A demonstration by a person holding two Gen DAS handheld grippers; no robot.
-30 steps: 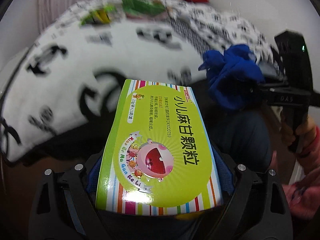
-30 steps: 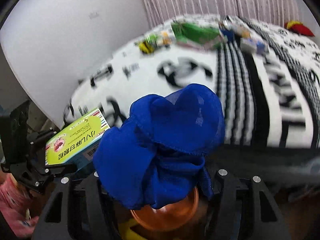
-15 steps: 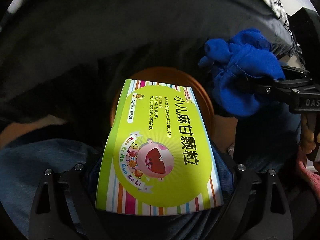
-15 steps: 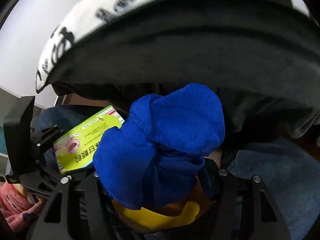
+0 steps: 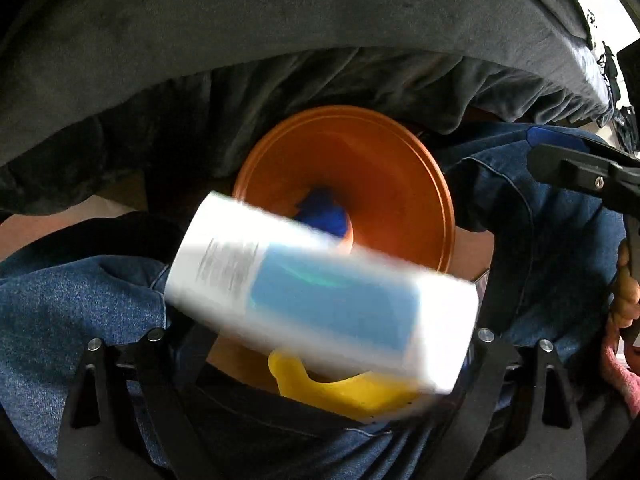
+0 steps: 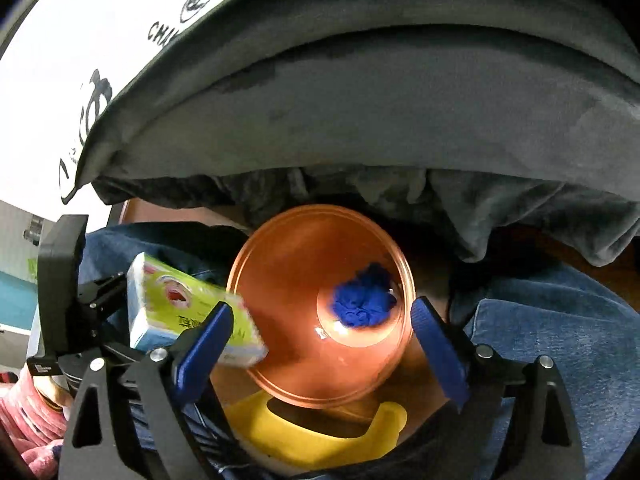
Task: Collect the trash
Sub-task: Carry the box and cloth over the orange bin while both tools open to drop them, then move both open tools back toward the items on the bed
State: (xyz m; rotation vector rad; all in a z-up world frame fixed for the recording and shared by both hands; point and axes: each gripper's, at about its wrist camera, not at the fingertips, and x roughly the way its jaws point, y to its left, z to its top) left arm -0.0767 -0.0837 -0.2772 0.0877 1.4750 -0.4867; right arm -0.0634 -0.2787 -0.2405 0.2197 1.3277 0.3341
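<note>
From the left wrist view we saw the medicine box (image 5: 320, 300) blurred and tilted across the frame, its white and blue underside facing the camera, just above the near rim of the orange bin (image 5: 384, 184). The left gripper (image 5: 320, 344) had its jaws spread wide, with the box between them; whether either finger touched it we could not tell. A small patch of the blue cloth (image 5: 324, 216) showed deep in the smooth, round, tapering bin. A yellow plastic handle (image 5: 344, 392) curved below the box. The right gripper (image 5: 576, 172) appeared at the right edge as a dark bar. Soft grey bedding (image 5: 320, 40) hung above, and rough denim (image 5: 60, 304) flanked the bin.

The right wrist view showed what the first hid: the box (image 6: 188, 308) turned its glossy green printed face toward us, at the bin's (image 6: 288, 280) left rim, by the left gripper (image 6: 112, 320). The crumpled cloth (image 6: 362, 300) lay fully visible on the bin's floor. Our right gripper (image 6: 320, 340) stood open and held nothing, its blue padded fingers (image 6: 204, 340) either side of the bin. The handle (image 6: 304, 436) and white patterned blanket (image 6: 80, 60) showed too.
</note>
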